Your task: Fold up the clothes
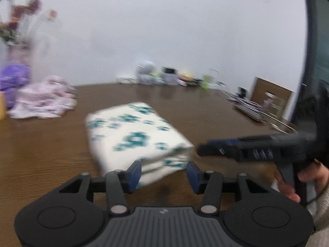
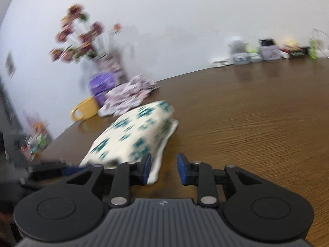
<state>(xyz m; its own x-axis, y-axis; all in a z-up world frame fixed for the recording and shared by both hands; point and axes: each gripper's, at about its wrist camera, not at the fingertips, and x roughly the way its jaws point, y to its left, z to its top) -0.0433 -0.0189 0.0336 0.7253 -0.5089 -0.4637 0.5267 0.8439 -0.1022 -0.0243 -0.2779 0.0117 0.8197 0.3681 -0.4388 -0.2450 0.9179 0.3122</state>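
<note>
I am holding the left gripper [image 1: 164,174] with its jaws standing apart; the near corner of the folded cloth [image 1: 131,135] is lying between the blue pads, but the pads are not pressing on it. I am holding the right gripper [image 2: 164,167] with its jaws parted too, with only bare wood between them; its left pad is sitting just beside the cloth's near edge, and I cannot tell whether it is touching. Seen from the left wrist, the right gripper is reaching in from 3 o'clock, its tip just beside the cloth's right corner, with a hand [image 1: 304,183] wrapped around its grip. The white cloth with teal flowers is lying as a thick, squared stack at 12 o'clock on the brown table [image 2: 246,123]. I am judging that this garment's fold is finished and that both grippers are letting it go. Farther out, a crumpled pink-patterned garment [image 1: 44,98] is waiting at 10 o'clock, near a yellow mug [image 2: 85,109] and a vase of flowers [image 2: 107,65]. The next move is calling for both grippers to clear the stack without dragging it, then reach toward the pink garment and pull it onto open table.
</note>
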